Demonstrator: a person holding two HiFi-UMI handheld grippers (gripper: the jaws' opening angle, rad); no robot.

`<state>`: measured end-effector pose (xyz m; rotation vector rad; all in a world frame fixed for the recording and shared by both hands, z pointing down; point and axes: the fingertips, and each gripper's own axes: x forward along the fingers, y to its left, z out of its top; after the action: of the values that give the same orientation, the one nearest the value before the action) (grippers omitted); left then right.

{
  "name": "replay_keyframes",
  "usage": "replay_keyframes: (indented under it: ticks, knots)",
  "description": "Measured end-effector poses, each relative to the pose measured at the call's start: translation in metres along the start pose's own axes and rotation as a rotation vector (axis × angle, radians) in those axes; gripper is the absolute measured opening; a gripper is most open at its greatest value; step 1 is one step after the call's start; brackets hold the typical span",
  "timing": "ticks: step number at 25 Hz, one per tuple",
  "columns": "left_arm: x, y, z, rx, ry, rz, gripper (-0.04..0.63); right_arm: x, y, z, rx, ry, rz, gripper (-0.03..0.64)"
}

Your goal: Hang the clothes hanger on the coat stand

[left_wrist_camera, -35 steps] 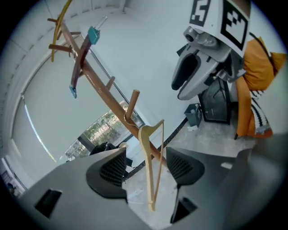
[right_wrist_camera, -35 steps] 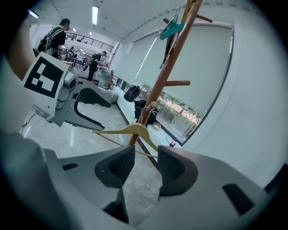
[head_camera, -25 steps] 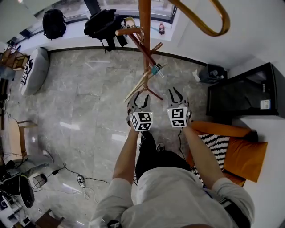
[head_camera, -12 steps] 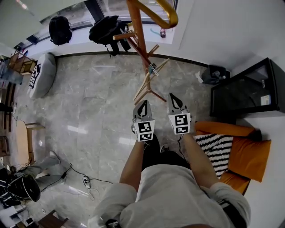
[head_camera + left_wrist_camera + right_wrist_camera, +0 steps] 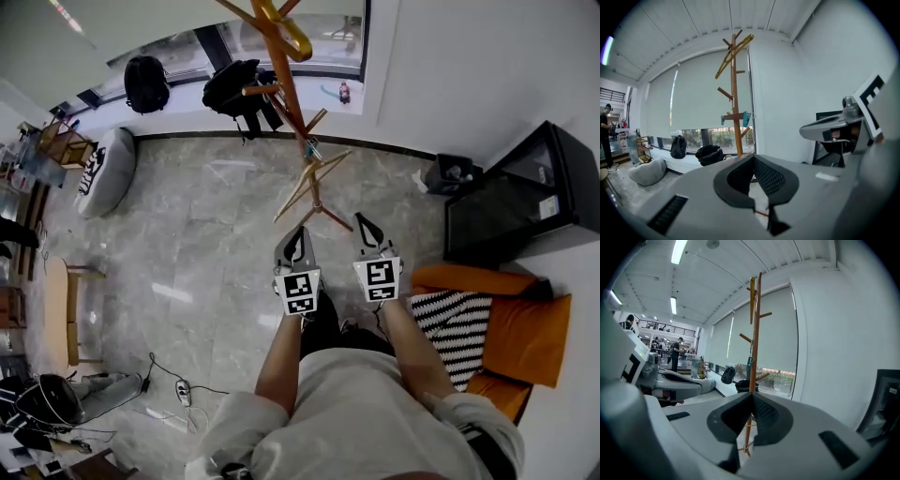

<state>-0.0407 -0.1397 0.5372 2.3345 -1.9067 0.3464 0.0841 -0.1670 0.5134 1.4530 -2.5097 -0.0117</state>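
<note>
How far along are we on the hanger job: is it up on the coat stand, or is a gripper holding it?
Done, by the look of it: the clothes hanger hangs tilted near the top of the coat stand. In hand: nothing. The left gripper and right gripper are both shut, empty and apart from the stand. Left to do: nothing that I can see.

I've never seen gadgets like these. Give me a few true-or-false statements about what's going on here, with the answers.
1. The hanger hangs near the top of the coat stand. True.
2. The left gripper holds the hanger. False: it is shut on nothing.
3. Two black backpacks sit by the window. True.
4. The right gripper is wide open. False: its jaws are together, with nothing between them.
5. The seat beside the person is blue. False: it is orange.
</note>
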Motion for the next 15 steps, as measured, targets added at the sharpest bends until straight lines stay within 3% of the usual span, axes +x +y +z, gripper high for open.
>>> replay_keyframes:
  ticks: [9, 15]
  knots:
    - [-0.062, -0.014, 0.032, 0.032, -0.047, 0.025, 0.009, -0.067, -0.001, 0.034, 0.001, -0.075, -0.013, 0.005]
    - [-0.093, -0.011, 0.051, -0.006, -0.070, 0.020, 0.009, -0.095, 0.001, 0.053, 0.021, -0.105, -0.035, 0.005]
